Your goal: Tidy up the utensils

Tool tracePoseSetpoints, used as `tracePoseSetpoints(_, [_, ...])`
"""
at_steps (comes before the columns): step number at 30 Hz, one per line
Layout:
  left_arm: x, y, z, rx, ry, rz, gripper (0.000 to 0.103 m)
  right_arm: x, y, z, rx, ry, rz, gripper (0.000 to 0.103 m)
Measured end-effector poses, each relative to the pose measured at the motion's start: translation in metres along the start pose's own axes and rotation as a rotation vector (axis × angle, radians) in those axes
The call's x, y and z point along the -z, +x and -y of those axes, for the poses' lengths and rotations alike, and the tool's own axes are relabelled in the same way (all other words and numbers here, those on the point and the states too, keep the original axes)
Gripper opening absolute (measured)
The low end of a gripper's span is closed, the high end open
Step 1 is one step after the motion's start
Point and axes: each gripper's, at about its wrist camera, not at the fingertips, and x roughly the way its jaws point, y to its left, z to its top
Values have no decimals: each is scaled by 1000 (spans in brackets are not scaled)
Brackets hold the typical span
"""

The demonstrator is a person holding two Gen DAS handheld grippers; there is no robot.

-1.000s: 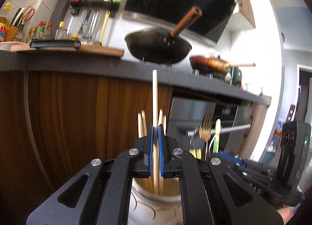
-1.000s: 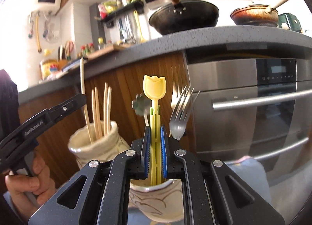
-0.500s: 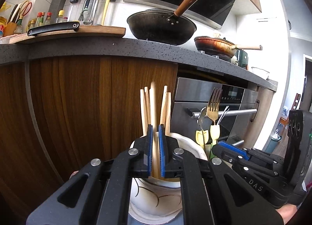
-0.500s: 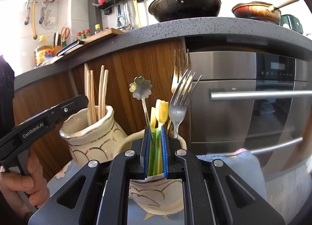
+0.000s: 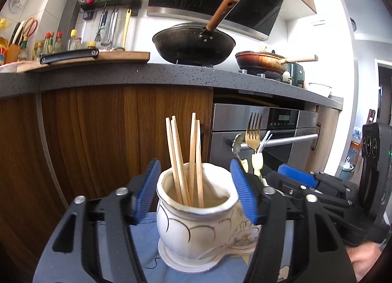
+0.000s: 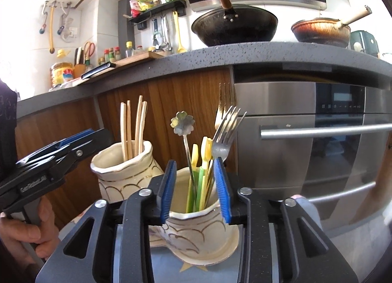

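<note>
Two cream jars stand side by side on a blue cloth, in front of wooden cabinets and a steel oven. Left jar holds four wooden chopsticks, upright and leaning on its rim. Right jar holds yellow-green plastic picks, a flower-topped spoon and forks.

Left tongs sit with their blue pads wide apart, one on each side of the left jar's mouth, touching neither jar nor chopsticks; the jaws have just been opening, and the chopsticks stand free between them. Right tongs are also parted, less widely, straddling the picks near the right jar's rim; these jaws too have just been opening. Whether a pad brushes a pick cannot be told, but nothing looks clamped.

Both utensils seem dropped into place, so the step in hand appears to be letting go and backing off. To do it well, keep each pair of tongs parted and draw them straight back toward the near side, level, so no pad snags a chopstick or fork and tips a jar. The left jar looks narrow-footed and top-heavy with tall sticks, so avoid nudging its rim. A hand grips the left handle at the near left.
</note>
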Motion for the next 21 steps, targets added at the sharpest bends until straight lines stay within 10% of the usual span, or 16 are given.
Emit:
tracePoseSetpoints(7, [16, -21, -6, -41, -9, 39, 97, 10, -16, 7, 31, -22, 38, 79])
tracePoseSetpoints(11, [27, -25, -14, -57, -40, 11, 98, 18, -22, 11, 54, -41, 33, 93])
tracePoseSetpoints(21, [51, -41, -16, -67, -37, -8, 98, 35, -35, 20, 48, -6, -12, 97])
